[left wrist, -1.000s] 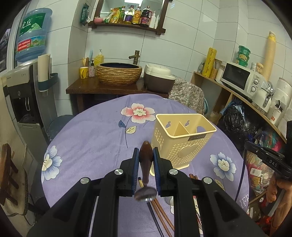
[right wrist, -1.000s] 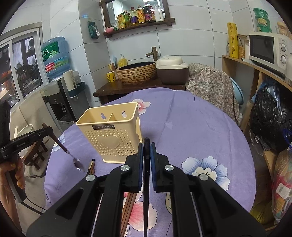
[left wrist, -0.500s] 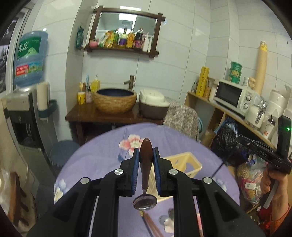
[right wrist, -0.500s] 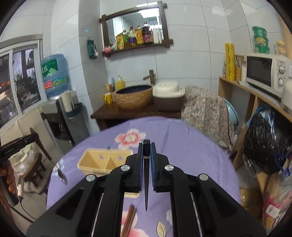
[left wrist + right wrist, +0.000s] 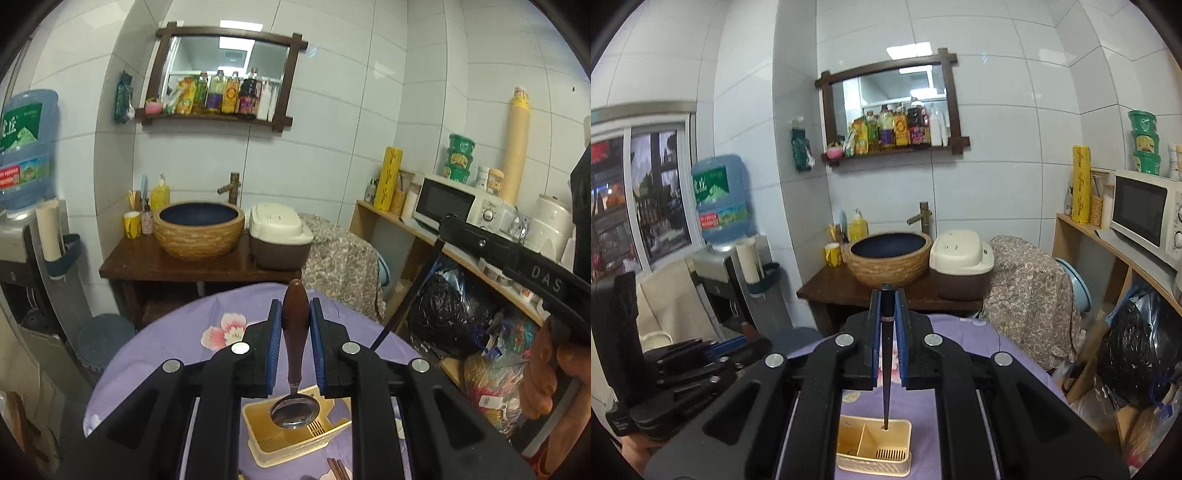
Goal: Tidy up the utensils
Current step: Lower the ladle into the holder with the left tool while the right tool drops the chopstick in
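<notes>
Cream plastic utensil caddy [image 5: 873, 448] with 2 open compartments, low on round purple floral-cloth table [image 5: 177, 332]. Left gripper [image 5: 295, 314] clamped on brown wooden handle of steel-bowled spoon [image 5: 295, 369], bowl hanging above caddy. Right gripper [image 5: 887, 299] pinched on thin dark chopstick [image 5: 886, 369], tip pointing down over right compartment. Brown chopsticks [image 5: 338, 469] lying beside caddy.

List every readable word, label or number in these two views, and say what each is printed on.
"DAS": on the black arm of the right gripper, seen from the left wrist.
Water jug label: characters too blurred to read.
Shelf bottles, yellow pack, green tubs: print too small.
</notes>
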`<state>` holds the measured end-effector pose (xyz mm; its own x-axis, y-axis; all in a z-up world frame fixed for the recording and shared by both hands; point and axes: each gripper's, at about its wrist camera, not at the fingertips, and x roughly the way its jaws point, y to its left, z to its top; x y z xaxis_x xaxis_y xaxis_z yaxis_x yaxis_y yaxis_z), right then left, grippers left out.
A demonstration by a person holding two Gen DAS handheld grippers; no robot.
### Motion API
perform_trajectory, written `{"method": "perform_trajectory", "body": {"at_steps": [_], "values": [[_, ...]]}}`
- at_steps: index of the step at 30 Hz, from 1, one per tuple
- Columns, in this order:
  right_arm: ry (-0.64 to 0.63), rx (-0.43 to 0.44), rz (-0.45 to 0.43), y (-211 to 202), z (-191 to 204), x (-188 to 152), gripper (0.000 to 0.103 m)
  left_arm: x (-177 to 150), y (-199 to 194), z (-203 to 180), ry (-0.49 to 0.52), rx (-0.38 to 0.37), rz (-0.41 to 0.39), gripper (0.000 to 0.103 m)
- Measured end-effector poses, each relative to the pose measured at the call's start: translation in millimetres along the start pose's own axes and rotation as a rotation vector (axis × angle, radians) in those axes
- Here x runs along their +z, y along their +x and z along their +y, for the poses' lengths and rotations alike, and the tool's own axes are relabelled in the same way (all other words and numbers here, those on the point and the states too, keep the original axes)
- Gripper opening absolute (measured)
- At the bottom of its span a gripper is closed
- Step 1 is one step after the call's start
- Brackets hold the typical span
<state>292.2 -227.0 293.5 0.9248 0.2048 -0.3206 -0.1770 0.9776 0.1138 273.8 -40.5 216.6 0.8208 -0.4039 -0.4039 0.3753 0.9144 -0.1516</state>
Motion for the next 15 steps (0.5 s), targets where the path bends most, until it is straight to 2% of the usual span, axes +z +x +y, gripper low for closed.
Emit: {"method": "perform_trajectory", "body": {"at_steps": [7, 15], "values": [[-0.013, 0.001, 0.114, 40.9, 0.2, -64.0, 0.008, -55.7, 50.4, 6.8, -0.016, 0.03, 0.115, 0.016], [0.03, -0.001, 0.172, 63.5, -16.8, -94.4, 0.008, -89.9, 78.9, 19.5, -0.047, 0.042, 0.198, 0.016]]}}
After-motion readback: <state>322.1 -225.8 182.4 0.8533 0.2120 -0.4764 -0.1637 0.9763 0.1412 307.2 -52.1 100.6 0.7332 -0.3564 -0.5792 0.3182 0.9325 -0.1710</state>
